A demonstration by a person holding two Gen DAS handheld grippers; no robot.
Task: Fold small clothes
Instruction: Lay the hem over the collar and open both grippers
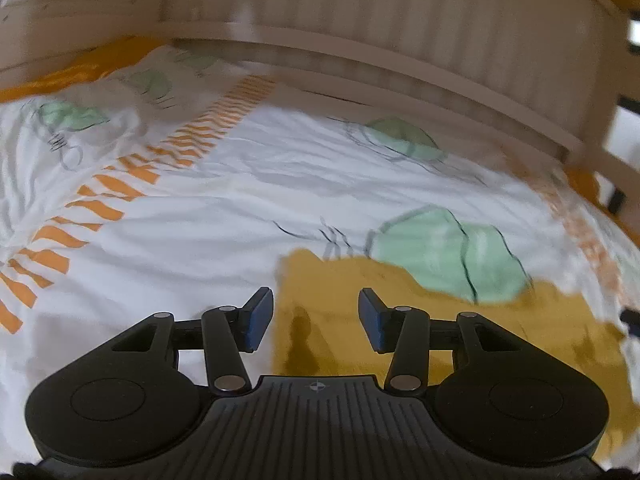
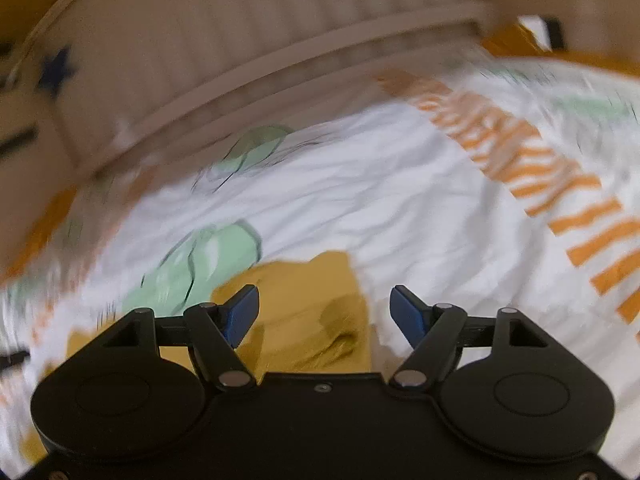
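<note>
Both tools hang over a bed dressed in a crumpled white cotton sheet [image 1: 168,248] printed with pale green leaf shapes and a band of orange stripes. On the sheet lies a small mustard-yellow cloth garment [image 1: 360,320], spread fairly flat, its far edge overlapping one of the green leaves.

The left tool [image 1: 316,320] points down at the garment's left side. Its blue-padded jaws stand partly apart with nothing between them but air; the left pad sits over bare white sheet just beside the garment's edge, the right pad over the yellow cloth.

The right tool [image 2: 325,316] hovers above the garment's right side, where the cloth is bunched into a soft fold. Its jaws gape wider than the other's and grip nothing; the left pad is over the yellow cloth, the right pad over white sheet.

Along the far edge of the bed runs a beige ribbed headboard [image 1: 400,20]. The edges of both views are smeared with blur.
</note>
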